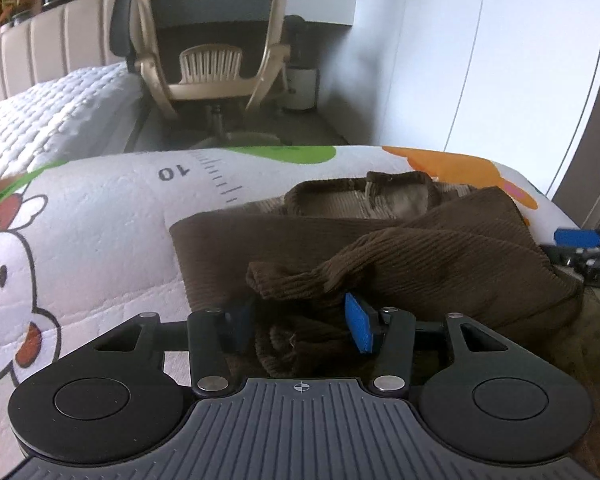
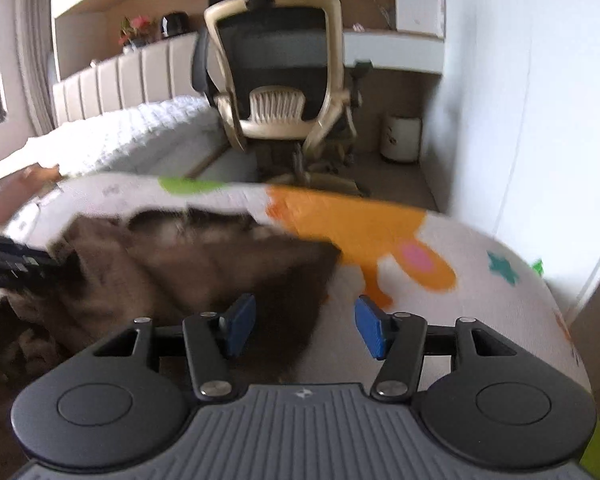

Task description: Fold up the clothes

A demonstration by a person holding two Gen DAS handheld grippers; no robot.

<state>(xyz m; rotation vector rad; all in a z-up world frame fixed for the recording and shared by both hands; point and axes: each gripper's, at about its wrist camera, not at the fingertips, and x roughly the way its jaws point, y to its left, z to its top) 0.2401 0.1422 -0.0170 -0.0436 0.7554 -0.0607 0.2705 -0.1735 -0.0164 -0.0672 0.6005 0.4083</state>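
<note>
A brown ribbed knit sweater [image 1: 399, 248] lies on a white cartoon-print mat [image 1: 100, 232], its collar at the far side and one sleeve folded across the body. My left gripper [image 1: 300, 324] is open low over the sweater's near edge, with a sleeve cuff [image 1: 284, 280] just beyond the blue pads and fabric between the jaws. In the right wrist view the sweater [image 2: 204, 276] is blurred on the mat [image 2: 479, 280]. My right gripper [image 2: 303, 324] is open over the sweater's right edge. The left gripper's black body [image 2: 8, 264] shows at the far left.
An office chair [image 1: 208, 40] stands beyond the mat's far edge, also in the right wrist view [image 2: 284, 76]. A bed with a white quilt [image 1: 48, 116] is at the left. A white wardrobe [image 1: 499, 52] is at the right. A small white bin [image 2: 401, 138] stands by the wall.
</note>
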